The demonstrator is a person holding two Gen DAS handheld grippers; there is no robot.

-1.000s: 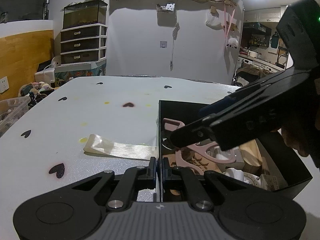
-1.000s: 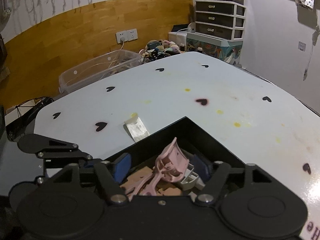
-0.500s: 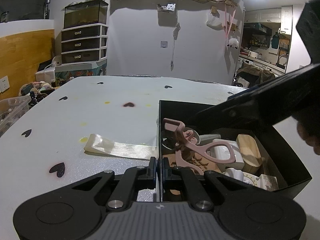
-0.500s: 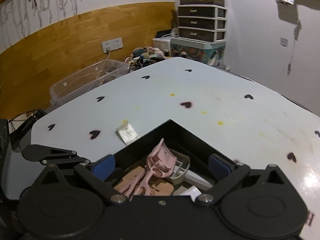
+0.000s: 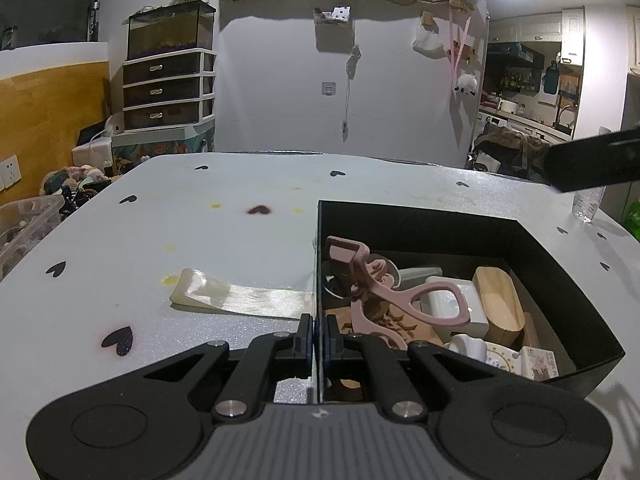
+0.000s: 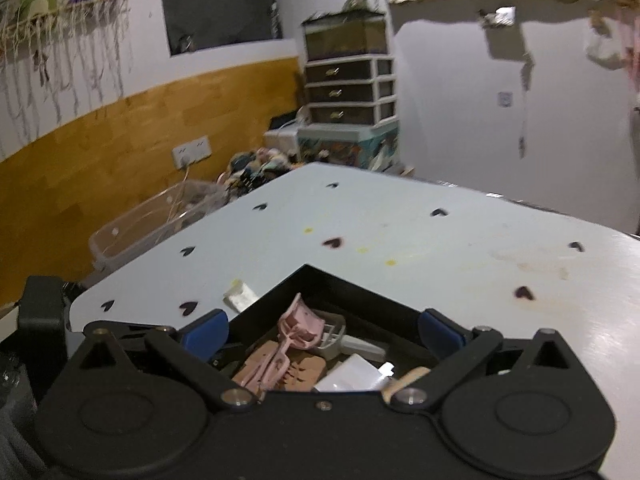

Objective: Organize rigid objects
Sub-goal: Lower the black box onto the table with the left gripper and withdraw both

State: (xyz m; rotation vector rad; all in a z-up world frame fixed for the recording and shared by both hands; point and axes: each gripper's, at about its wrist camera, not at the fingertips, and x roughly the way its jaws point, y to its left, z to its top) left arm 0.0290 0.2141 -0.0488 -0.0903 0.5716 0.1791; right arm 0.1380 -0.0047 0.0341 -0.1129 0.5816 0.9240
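The left wrist camera sits low behind the left claw (image 5: pixel 318 334), close above the bench (image 5: pixel 200 240), facing along the near left wall of the black box (image 5: pixel 440 224) toward the drawer unit (image 5: pixel 168 88). The right wrist camera rides behind the right claw (image 6: pixel 322 326), somewhat higher and tilted, meeting the box (image 6: pixel 360 292) corner-on. Both views share the box's contents, the pink curler (image 5: pixel 376 288) (image 6: pixel 296 324), the heart-marked bench ahead and the drawers (image 6: pixel 348 92) beyond.
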